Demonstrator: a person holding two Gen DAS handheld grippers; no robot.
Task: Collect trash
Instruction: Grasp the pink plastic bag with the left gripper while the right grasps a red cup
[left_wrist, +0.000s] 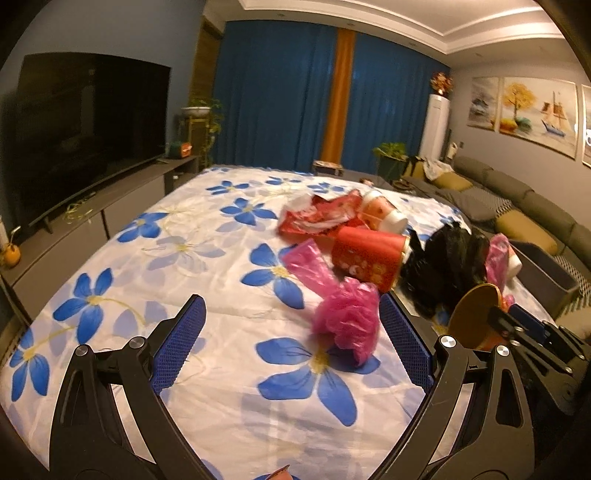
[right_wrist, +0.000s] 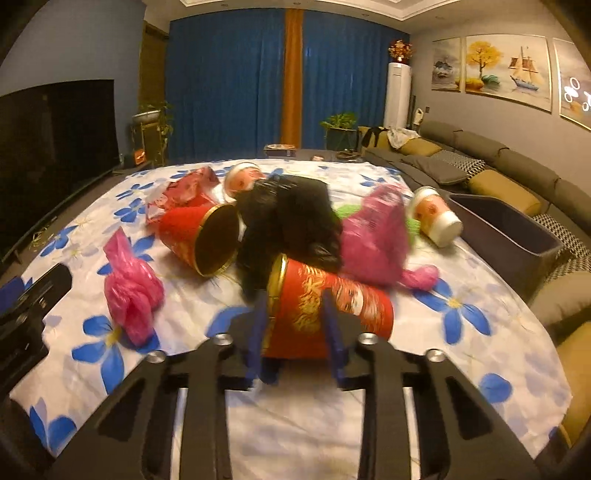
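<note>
— What is your right gripper (right_wrist: 295, 328) doing?
— It pinches a red paper cup (right_wrist: 328, 310) lying on the floral sheet (right_wrist: 461, 354), just in front of the black bag (right_wrist: 291, 218).
— And the left?
— My left gripper (left_wrist: 291, 347) is spread wide, the pink bag (left_wrist: 347, 321) between its fingers, left of that black bag (left_wrist: 443, 266).

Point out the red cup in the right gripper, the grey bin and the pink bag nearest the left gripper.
red cup (right_wrist: 332, 295), right wrist view, its printed side.
grey bin (right_wrist: 517, 236), right wrist view, near wall.
pink bag (left_wrist: 347, 317), left wrist view, its crumpled bulk.
</note>
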